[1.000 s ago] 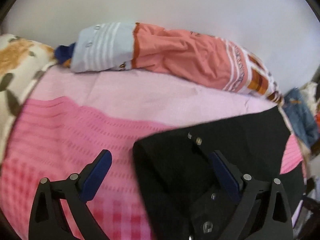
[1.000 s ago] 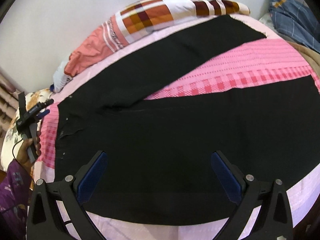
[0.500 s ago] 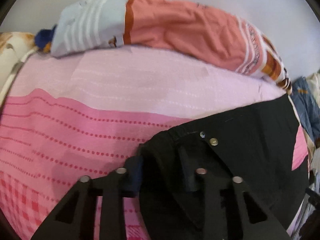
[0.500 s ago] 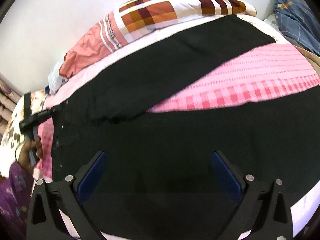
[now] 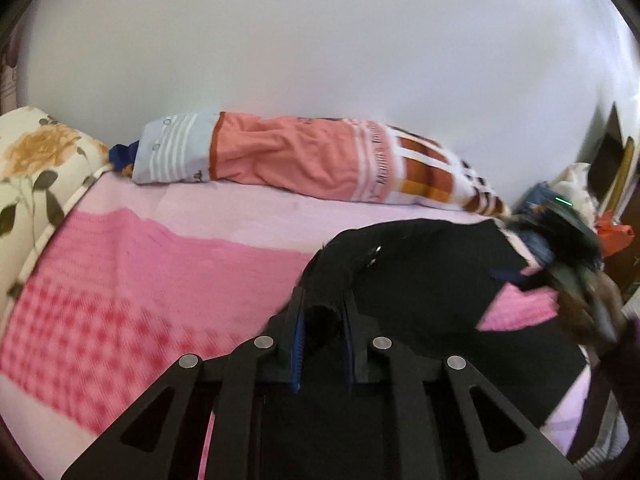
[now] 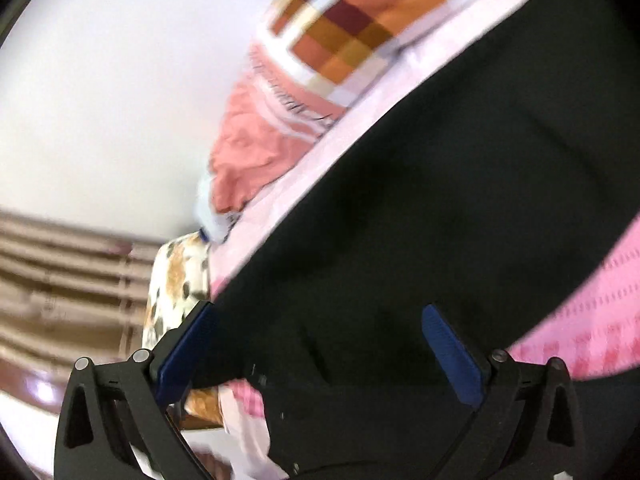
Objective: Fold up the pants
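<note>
My left gripper is clamped on the waistband of the black cloth pants, lifted just ahead of it, while my right gripper hangs wide and empty above the unfolded legs.

The right hand-held gripper stands with its blue-padded jaws wide apart over the black pants, nothing pinched between them. The pants spread slantwise across the pink bedspread, which shows below and to their right. Beyond the pants' upper edge a salmon and checked pillow lies against the white wall; a floral pillow sits at their left end.
</note>
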`<state>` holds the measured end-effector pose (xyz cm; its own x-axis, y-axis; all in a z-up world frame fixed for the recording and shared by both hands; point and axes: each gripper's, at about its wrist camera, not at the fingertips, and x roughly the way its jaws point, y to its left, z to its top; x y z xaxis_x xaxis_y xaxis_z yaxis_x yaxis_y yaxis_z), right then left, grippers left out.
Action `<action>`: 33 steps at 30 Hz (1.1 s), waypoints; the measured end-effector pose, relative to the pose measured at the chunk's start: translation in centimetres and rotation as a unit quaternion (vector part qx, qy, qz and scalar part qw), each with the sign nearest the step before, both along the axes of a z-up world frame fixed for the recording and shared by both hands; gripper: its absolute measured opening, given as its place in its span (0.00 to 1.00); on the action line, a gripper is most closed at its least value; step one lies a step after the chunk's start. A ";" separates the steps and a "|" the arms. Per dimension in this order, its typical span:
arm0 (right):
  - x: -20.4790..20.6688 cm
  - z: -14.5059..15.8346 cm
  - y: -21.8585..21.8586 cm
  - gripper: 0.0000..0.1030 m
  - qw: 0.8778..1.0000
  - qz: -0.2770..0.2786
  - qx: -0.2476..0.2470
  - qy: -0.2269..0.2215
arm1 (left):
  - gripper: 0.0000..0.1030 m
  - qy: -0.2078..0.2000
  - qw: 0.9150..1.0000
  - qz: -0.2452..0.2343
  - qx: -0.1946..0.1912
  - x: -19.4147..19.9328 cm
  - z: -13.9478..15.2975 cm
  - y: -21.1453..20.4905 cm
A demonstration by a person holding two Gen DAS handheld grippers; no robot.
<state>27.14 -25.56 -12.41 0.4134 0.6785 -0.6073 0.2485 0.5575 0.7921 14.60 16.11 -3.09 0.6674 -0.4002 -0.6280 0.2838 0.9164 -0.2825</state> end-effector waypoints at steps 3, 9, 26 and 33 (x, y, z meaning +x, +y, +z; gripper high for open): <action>2.1 -2.1 -0.3 0.89 0.999 -0.017 0.017 0.042 | 0.16 0.009 1.000 0.002 -0.015 -3.0 -0.3 -0.5; 1.2 -3.3 0.7 0.07 0.998 -0.002 -0.043 0.052 | 0.16 0.051 0.998 0.016 -0.034 -5.3 -1.8 -0.6; -22.8 -7.6 3.7 0.06 0.997 0.010 -0.029 0.070 | 0.16 0.184 0.979 0.085 0.028 -12.5 -8.8 4.3; -23.7 -9.1 -0.5 0.30 0.990 -0.069 0.120 0.037 | 0.27 0.117 0.975 0.167 0.092 -15.4 -4.7 5.4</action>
